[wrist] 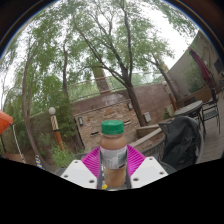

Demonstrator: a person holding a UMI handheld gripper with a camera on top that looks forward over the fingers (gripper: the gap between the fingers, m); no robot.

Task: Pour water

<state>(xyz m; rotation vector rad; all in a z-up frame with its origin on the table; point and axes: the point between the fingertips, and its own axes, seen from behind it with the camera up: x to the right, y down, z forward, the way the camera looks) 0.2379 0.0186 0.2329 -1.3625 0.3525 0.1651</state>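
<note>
An orange object (4, 121) shows at the far left edge of the frame; what it is cannot be told. No receiving vessel is visible anywhere in the view, so its position must be confirmed before any tilt begins.

At the lower centre of the frame, the hand-held gripper (113, 165) holds a bottle (113, 155) upright. The two pink pads (92, 160) press against the bottle's sides with no visible gap, so the fingers are closed to the bottle's width and appear to carry it clear of any support. The bottle has a green cap (112, 127), seated on the neck. The body is translucent with a brownish tint; the fill level cannot be read.

Judgement on the step in hand: the bottle is in transport, ahead of the pour. Keep it vertical and keep the grip pressure steady. With the cap on, no water can leave the bottle; the cap needs removing first.

To the right of the frame, a dark chair (181, 140) and a tabletop (190, 106) stand in the yard beyond the bottle. A brick wall (90, 115) runs behind.
</note>
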